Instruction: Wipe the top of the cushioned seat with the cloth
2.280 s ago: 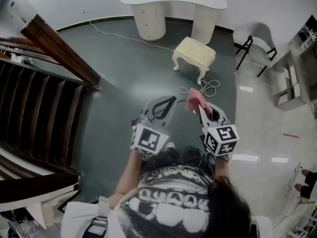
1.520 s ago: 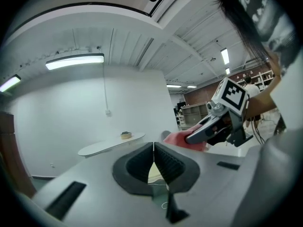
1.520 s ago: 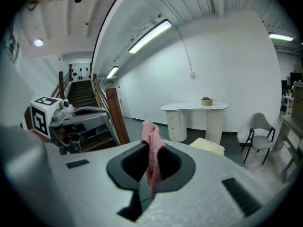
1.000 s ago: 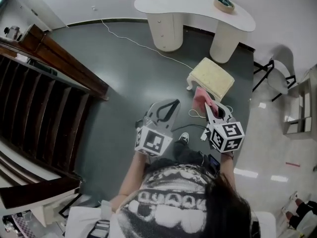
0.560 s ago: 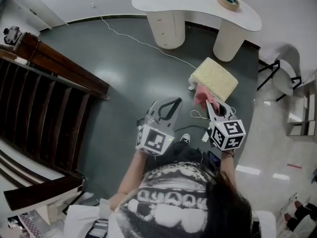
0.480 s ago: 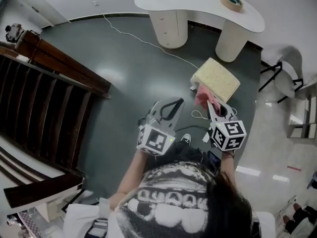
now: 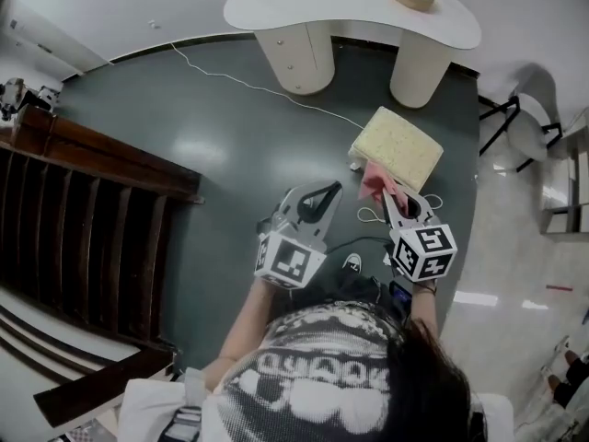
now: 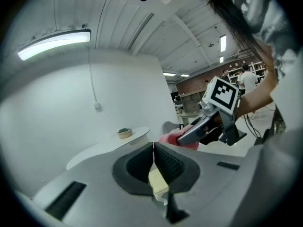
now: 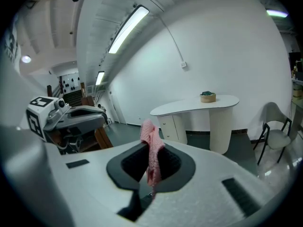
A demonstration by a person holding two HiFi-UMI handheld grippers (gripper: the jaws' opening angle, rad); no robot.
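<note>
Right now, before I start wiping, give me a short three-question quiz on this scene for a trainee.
1. Which tongs hold the pink cloth?
2. True or false: the left tongs stand open.
3. Where is the cushioned seat? A. on the dark floor, near the white desk; B. on top of the desk; C. held up in the left tongs.

Key:
1. The right tongs, shut on it.
2. False: their jaws are together, with nothing between them.
3. A.
</note>
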